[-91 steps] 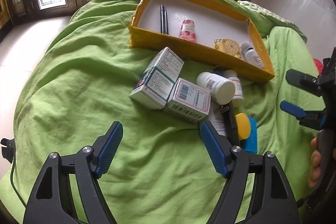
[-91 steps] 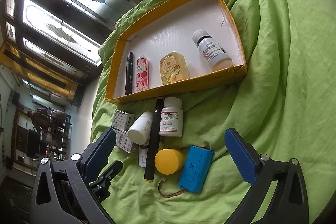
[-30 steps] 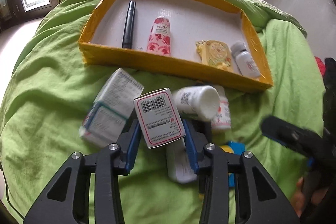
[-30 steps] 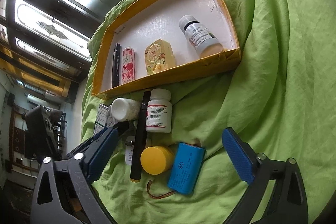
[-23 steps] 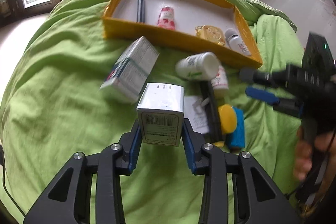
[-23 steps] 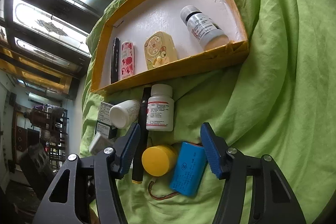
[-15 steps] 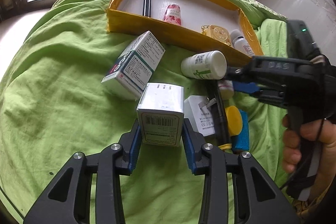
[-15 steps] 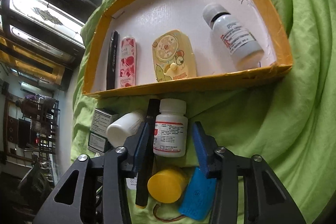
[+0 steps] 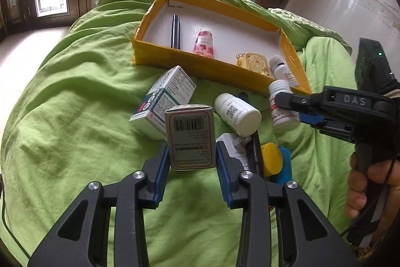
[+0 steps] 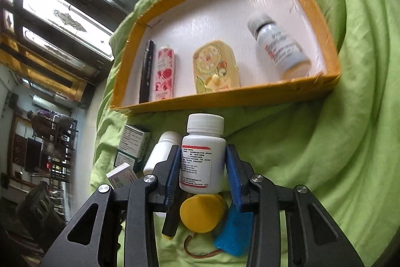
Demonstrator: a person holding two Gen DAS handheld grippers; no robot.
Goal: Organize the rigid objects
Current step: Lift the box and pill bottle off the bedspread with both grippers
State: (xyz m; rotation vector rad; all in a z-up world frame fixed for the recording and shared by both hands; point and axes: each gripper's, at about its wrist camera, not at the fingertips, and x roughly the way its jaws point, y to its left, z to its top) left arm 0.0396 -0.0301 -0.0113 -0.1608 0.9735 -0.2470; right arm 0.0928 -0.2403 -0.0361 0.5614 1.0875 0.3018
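Pinching a small white cardboard carton with a red-framed barcode label [image 9: 190,139], the left hand-held gripper [image 9: 192,162] holds it clear of the green bedsheet [image 9: 75,116], its blue pads pressed on the carton's two sides. The right hand-held gripper [image 10: 203,167] is clamped on a white plastic pill bottle with a red-striped label [image 10: 202,157], cap pointing toward the shallow yellow cardboard tray with a white floor [image 10: 322,24]; the left wrist view shows this bottle lifted just in front of the tray's near wall.

Inside the tray lie a black pen-like tube [image 10: 147,71], a pink rose-print tube [image 10: 164,71], a yellow cartoon-print case [image 10: 216,69] and a clear bottle with a grey cap [image 10: 280,46], side by side.

On the sheet near the tray rest a larger white-and-teal box [image 9: 163,99], a second white bottle on its side [image 9: 237,111], a yellow round lid [image 10: 202,213] and a blue battery pack [image 10: 232,234].
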